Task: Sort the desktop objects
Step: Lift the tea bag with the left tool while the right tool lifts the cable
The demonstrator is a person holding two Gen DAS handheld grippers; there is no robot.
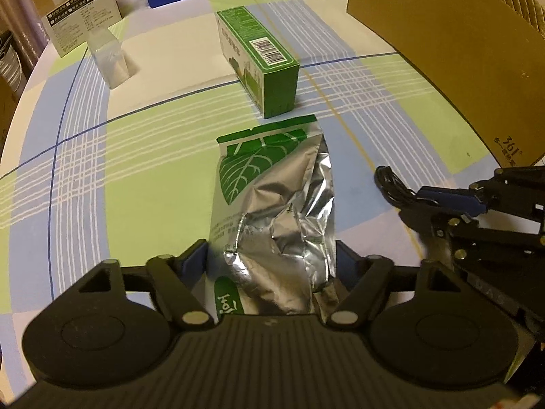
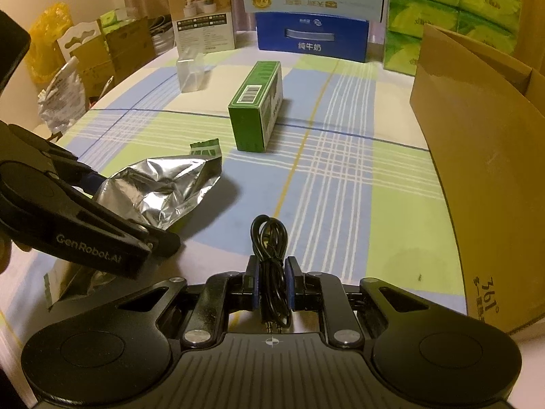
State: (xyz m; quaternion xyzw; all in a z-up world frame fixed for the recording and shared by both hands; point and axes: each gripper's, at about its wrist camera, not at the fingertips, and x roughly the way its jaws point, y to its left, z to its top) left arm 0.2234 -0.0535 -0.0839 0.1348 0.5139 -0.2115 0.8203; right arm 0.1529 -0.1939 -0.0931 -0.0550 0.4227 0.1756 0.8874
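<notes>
A crumpled silver foil bag [image 1: 272,204] with a green leaf print lies on the checked tablecloth. My left gripper [image 1: 270,248] has a blue pad against each side of it, and the foil is buckled between them. In the right wrist view, that left gripper [image 2: 131,209] reaches in from the left over the foil bag [image 2: 163,191]. My right gripper [image 2: 271,262] is shut on a coiled black cable [image 2: 269,235], whose loop sticks out ahead of the fingers. The left wrist view has the right gripper [image 1: 412,204] and cable [image 1: 388,184] at the right.
A green carton [image 1: 262,64] [image 2: 255,112] lies beyond the bag. A large open cardboard box [image 1: 442,51] [image 2: 477,153] stands at the right. At the far edge stand a clear plastic package [image 2: 190,71], a blue milk box [image 2: 310,37], a product box [image 2: 204,13] and green tissue packs [image 2: 453,17].
</notes>
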